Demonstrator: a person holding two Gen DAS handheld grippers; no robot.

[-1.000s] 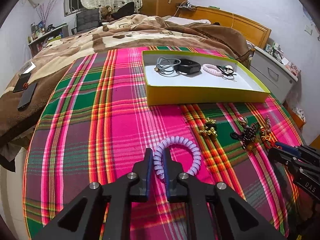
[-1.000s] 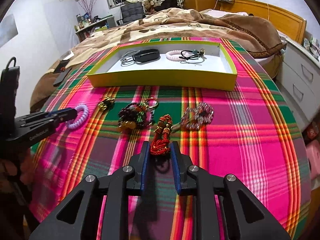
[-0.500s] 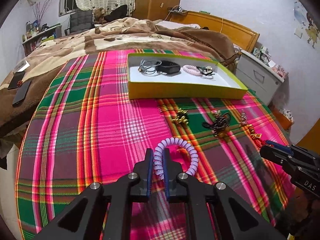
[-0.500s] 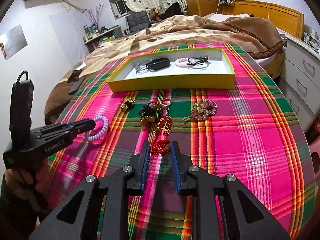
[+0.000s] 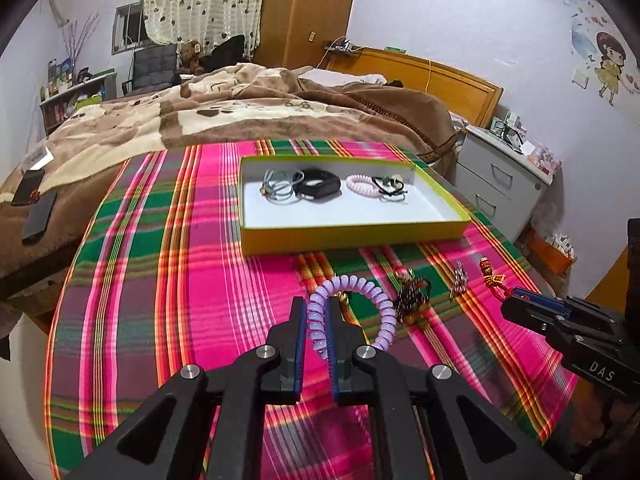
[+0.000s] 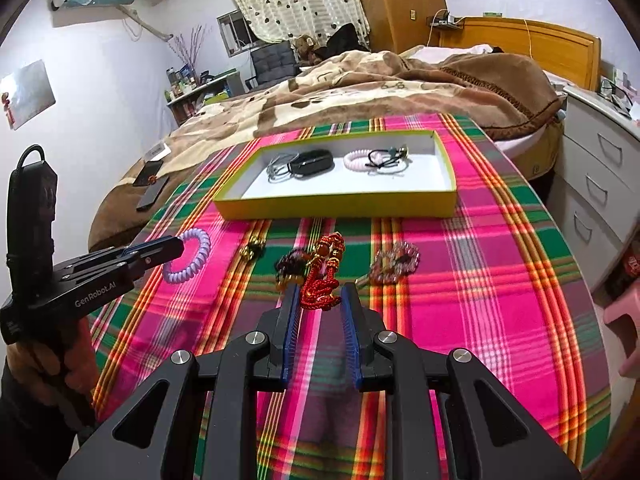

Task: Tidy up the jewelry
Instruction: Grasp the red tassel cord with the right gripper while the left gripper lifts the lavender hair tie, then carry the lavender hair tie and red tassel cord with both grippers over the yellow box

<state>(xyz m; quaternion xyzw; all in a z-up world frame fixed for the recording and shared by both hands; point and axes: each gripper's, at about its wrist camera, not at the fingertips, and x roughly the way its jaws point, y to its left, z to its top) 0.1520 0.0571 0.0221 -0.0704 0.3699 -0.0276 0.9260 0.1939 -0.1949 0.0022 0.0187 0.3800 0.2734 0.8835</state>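
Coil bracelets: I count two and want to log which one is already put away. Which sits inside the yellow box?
The pale pink coil bracelet lies in the yellow box, beside a black hair tie. The lilac coil bracelet is outside, clamped in the left gripper.

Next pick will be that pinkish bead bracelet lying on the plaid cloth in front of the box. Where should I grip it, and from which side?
Judging by its pose, take the pinkish bead bracelet from above, at the near arc of its loop. It lies flat on the plaid cloth as a rumpled ring, so one finger can drop inside the loop and one outside, pinching across the strand. It lies apart from the yellow box and the dark bead cluster.
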